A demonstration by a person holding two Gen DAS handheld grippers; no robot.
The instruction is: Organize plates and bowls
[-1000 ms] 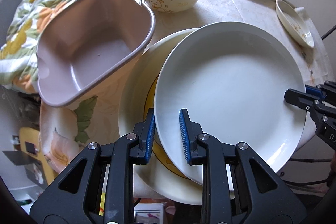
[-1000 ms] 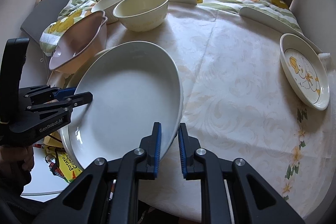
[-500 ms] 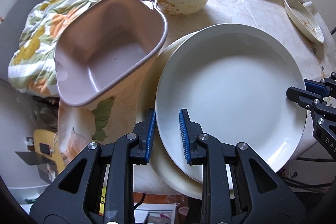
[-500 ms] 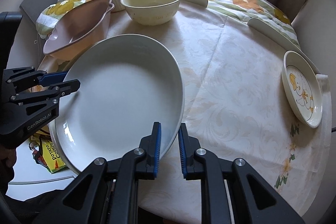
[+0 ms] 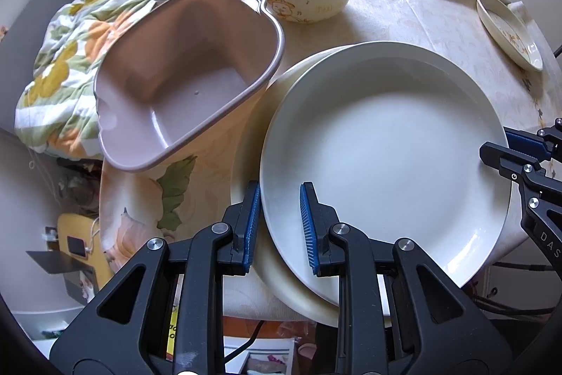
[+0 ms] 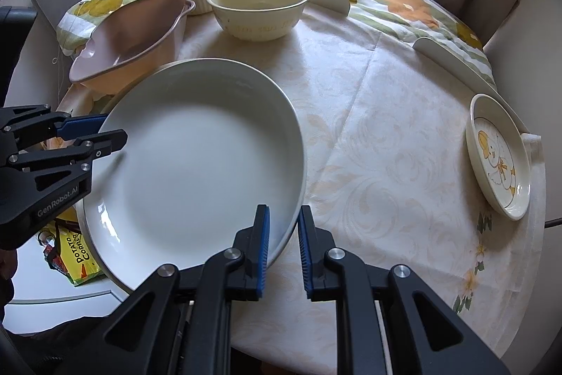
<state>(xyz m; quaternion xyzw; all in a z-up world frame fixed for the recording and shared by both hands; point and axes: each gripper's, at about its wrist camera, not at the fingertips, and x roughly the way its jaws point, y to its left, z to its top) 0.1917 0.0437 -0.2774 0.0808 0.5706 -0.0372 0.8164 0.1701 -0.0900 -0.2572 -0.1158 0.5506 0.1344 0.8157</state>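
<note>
Clearly early on: both the left gripper (image 5: 280, 227) and right gripper (image 6: 283, 248) clamp the big white ceramic plate (image 5: 383, 160) over another plate (image 5: 253, 143); bowls wait unsorted.

The worktop (image 6: 386, 164) lies bare across its middle, between the white plate (image 6: 196, 164) and the duck saucer (image 6: 498, 160). A pink basin (image 5: 182, 79) and two cream bowls (image 6: 260, 6) crowd its far-left edge.

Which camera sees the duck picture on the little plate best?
The right wrist view. There the little plate faces the camera, so the yellow duck shows clearly. In the left wrist view the same plate lies at the far edge, seen almost side-on, with only faint orange marks.
</note>
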